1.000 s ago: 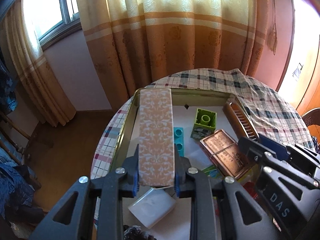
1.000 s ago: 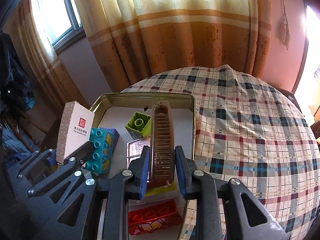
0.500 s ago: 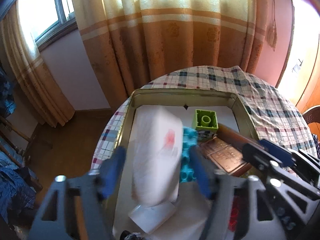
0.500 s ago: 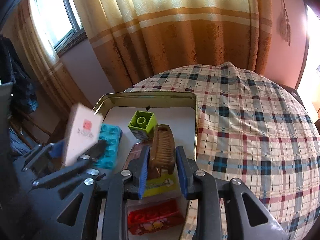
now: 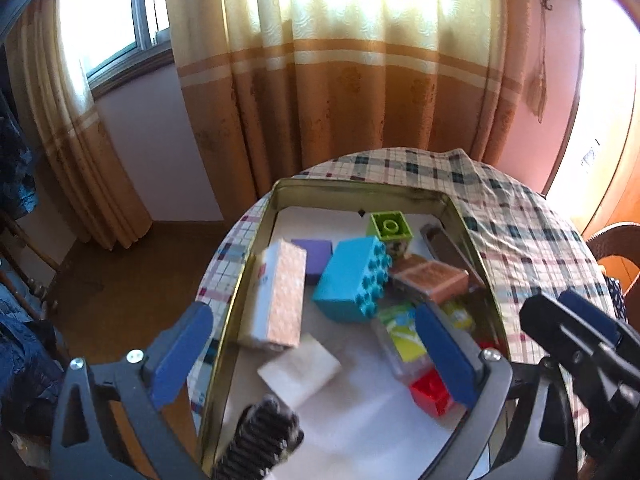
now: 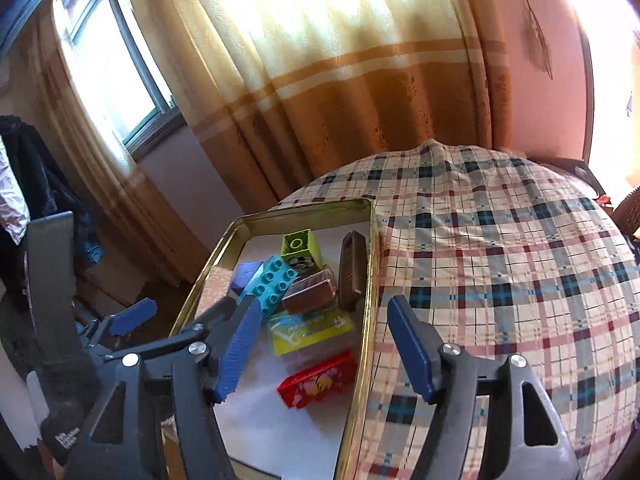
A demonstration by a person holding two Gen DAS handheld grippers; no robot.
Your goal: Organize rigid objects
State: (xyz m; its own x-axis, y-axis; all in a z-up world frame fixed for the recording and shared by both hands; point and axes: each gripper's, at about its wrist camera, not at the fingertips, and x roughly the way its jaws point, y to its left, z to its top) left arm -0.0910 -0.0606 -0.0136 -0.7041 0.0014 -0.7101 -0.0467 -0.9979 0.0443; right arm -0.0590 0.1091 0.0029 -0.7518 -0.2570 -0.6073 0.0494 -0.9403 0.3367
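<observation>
Blue pads of the left hand-held gripper (image 5: pixel 312 352) stand wide apart, gripping nothing, above the gold tin tray (image 5: pixel 256 248). Ahead of it the patterned box (image 5: pixel 278 292) leans by the tray's left wall, beside the teal brick (image 5: pixel 352 280). The right hand-held gripper (image 6: pixel 320 344) gapes empty too; the brown comb (image 6: pixel 353 270) lies beyond it along the tray's right wall.

A: How many toy bricks are in the tin (image 5: pixel 256 264)?
B: Three: teal (image 5: pixel 354 280), green (image 5: pixel 390 228), red (image 5: pixel 434 394).
A: Boxes?
B: One patterned box (image 5: pixel 280 296), one purple (image 5: pixel 316 256), one copper tin (image 5: pixel 430 280).
A: Combs?
B: One brown comb (image 6: pixel 353 270).
</observation>
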